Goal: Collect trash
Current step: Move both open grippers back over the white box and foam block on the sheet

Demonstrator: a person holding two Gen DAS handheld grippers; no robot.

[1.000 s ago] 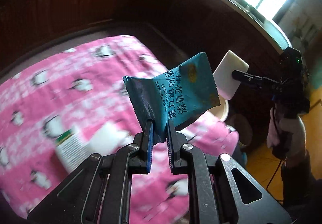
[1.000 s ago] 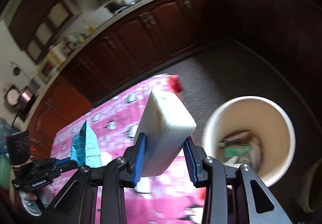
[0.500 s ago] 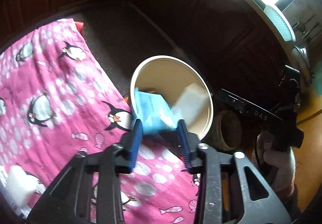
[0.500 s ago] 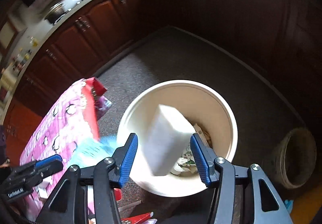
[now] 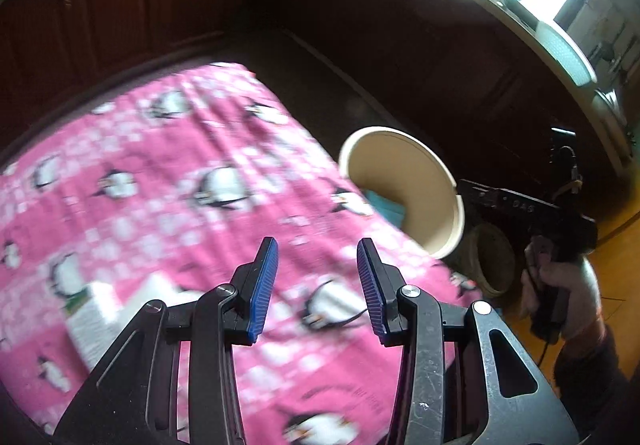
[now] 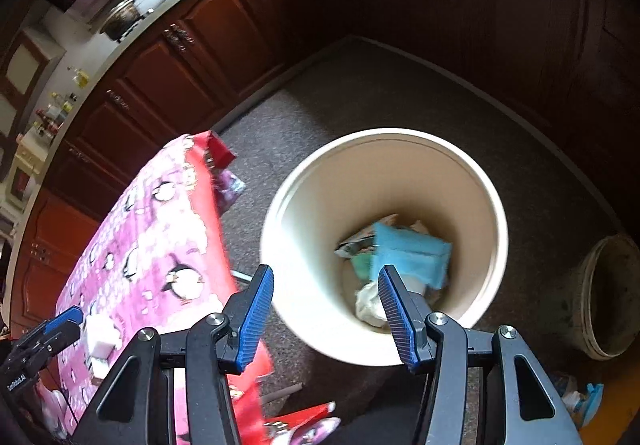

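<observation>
1. Left gripper (image 5: pixel 316 285): jaws parted, just opened, nothing between; white packet (image 5: pixel 104 309) lying on pink cloth (image 5: pixel 160 173), lower left, nearest this hand.
2. Right gripper (image 6: pixel 326 315): released, empty, above bin (image 6: pixel 490 205); blue wrapper (image 6: pixel 412 253) inside.

White letters "DAS" are read on the black body of the right gripper (image 5: pixel 524 205), as seen from the left wrist view; any characters ahead of them are lost in shadow. On the black side of the left gripper (image 6: pixel 44 337), at the lower left edge of the right wrist view, small white lettering runs vertically; it appears to begin "Gen" or "Cen" and end in "AI", but the middle is too small to be made out. Green-and-white print is noted on a white packet (image 5: pixel 94 311) lying on the pink penguin cloth (image 5: pixel 168 181); it is blurred and cannot be read.
</observation>
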